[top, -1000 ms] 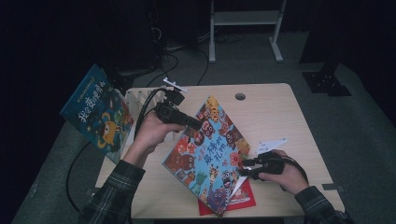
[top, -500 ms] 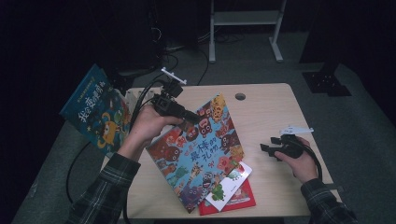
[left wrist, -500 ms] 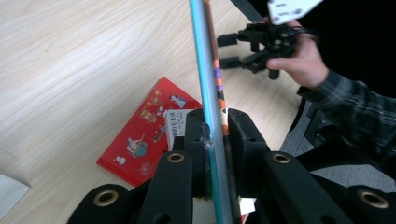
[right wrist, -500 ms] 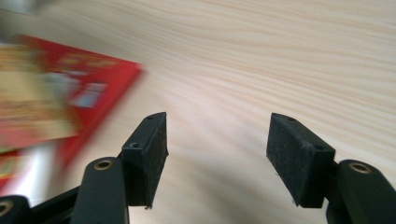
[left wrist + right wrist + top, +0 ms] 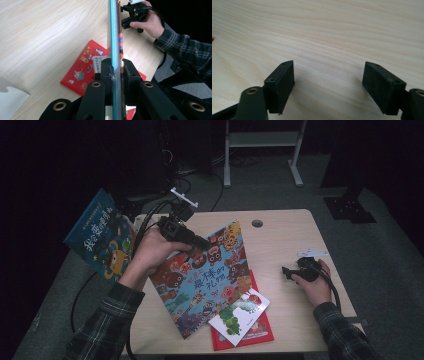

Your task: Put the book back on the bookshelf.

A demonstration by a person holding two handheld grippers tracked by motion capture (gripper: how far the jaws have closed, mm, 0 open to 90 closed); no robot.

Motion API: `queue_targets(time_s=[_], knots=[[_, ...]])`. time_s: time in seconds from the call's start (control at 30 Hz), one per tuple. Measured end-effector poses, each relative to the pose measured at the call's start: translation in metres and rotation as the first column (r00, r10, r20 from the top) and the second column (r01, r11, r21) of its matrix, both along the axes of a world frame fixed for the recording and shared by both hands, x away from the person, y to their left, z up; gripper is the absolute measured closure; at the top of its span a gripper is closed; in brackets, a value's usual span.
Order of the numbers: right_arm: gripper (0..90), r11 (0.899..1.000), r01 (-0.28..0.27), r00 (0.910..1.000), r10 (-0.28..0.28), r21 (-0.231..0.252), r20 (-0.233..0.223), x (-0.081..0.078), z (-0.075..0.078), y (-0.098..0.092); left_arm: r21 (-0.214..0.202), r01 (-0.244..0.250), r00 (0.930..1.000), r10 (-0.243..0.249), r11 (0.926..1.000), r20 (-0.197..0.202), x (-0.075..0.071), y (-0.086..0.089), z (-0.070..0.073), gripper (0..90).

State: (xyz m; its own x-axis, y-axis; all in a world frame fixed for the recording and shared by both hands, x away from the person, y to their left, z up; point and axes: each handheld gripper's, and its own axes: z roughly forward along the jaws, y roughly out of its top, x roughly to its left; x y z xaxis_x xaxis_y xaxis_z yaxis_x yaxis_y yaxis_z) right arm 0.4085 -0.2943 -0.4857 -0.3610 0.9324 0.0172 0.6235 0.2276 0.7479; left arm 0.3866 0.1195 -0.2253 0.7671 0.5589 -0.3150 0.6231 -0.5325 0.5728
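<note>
A large colourful picture book (image 5: 210, 280) is held tilted up off the table, its lower corner near the front edge. My left gripper (image 5: 204, 241) is shut on the book's upper left edge. In the left gripper view the book's thin edge (image 5: 113, 30) runs between the pads of that gripper (image 5: 115, 65), whose jaws have just been closing on it. My right gripper (image 5: 287, 271) rests low over the bare table at the right. Its jaws (image 5: 329, 77) have just been opening and stand wide with nothing between them.
A red book (image 5: 250, 332) lies flat at the front of the wooden table (image 5: 280, 245), with a small white caterpillar book (image 5: 240, 315) on top of it. A blue book (image 5: 100, 240) stands off the table's left edge. A cable hole (image 5: 257, 223) sits near the back.
My right gripper let go of the picture book's lower edge, moved right and opened. My left gripper lifted the book's upper edge a little, so the book tilts up alone.
</note>
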Motion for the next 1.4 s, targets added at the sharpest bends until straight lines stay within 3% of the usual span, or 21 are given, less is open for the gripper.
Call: queue_targets(time_s=[0.07,0.3,0.4,0.57,0.6,0.8,0.93,1.03,1.1,1.17,1.27,1.3,1.33,1.37,1.4], knots=[[15.7,1.000,-0.007,0.9999,0.007,-0.008,-0.013,0.001,0.000,0.001,0.006,-0.004,1.0000,0.004,1.0000,0.008,-0.001,0.002,0.002,81.1],[15.4,1.000,-0.012,0.9998,0.012,-0.008,-0.014,0.001,0.000,0.001,0.027,-0.021,0.9989,0.019,0.9994,0.043,-0.008,0.009,0.005,81.2],[15.4,1.000,-0.012,0.9998,0.012,-0.007,-0.014,0.001,0.000,0.001,0.050,-0.039,0.9976,0.036,0.9980,0.060,-0.009,0.020,0.005,81.2],[15.4,1.000,-0.012,0.9998,0.012,-0.007,-0.014,0.001,0.000,0.001,0.025,-0.073,0.9956,0.071,0.9970,0.061,-0.011,0.036,0.008,81.2],[15.3,1.000,-0.012,0.9998,0.012,-0.007,-0.014,0.001,0.000,0.001,0.016,-0.086,0.9946,0.085,0.9961,0.060,-0.013,0.046,0.010,81.2],[15.3,1.000,-0.012,0.9998,0.012,-0.007,-0.015,0.001,0.000,0.001,0.011,-0.126,0.9897,0.125,0.9920,0.070,-0.019,0.069,0.015,81.1],[15.2,1.000,-0.011,0.9998,0.011,-0.007,-0.015,0.001,0.000,0.001,0.003,-0.180,0.9805,0.180,0.9836,0.080,-0.025,0.096,0.015,81.1],[15.1,1.000,-0.011,0.9998,0.011,-0.007,-0.015,0.001,0.000,0.001,-0.001,-0.205,0.9754,0.204,0.9788,0.083,-0.028,0.106,0.016,81.1],[15.2,1.000,-0.012,0.9998,0.012,-0.007,-0.016,0.001,0.000,0.001,-0.007,-0.242,0.9665,0.241,0.9703,0.088,-0.031,0.120,0.017,81.2],[15.1,1.000,-0.012,0.9998,0.012,-0.008,-0.016,0.001,0.000,0.001,-0.004,-0.248,0.9647,0.248,0.9687,0.089,-0.032,0.125,0.018,81.1],[15.0,1.000,-0.011,0.9998,0.010,-0.008,-0.015,0.001,0.000,0.001,-0.008,-0.288,0.9530,0.288,0.9575,0.094,-0.038,0.144,0.020,81.1],[15.0,1.000,-0.011,0.9998,0.010,-0.008,-0.015,0.001,0.000,0.001,-0.008,-0.288,0.9530,0.288,0.9575,0.094,-0.038,0.144,0.020,81.1],[15.0,1.000,-0.010,0.9998,0.010,-0.008,-0.014,0.001,0.000,0.001,-0.009,-0.306,0.9472,0.306,0.9519,0.097,-0.040,0.153,0.021,81.1],[15.0,1.000,-0.010,0.9998,0.010,-0.008,-0.014,0.001,0.000,0.001,-0.009,-0.306,0.9472,0.306,0.9519,0.097,-0.040,0.153,0.021,81.1],[15.0,1.000,-0.008,0.9999,0.007,-0.007,-0.016,0.001,0.000,0.001,-0.012,-0.331,0.9389,0.331,0.9434,0.094,-0.043,0.163,0.021,81.1]])
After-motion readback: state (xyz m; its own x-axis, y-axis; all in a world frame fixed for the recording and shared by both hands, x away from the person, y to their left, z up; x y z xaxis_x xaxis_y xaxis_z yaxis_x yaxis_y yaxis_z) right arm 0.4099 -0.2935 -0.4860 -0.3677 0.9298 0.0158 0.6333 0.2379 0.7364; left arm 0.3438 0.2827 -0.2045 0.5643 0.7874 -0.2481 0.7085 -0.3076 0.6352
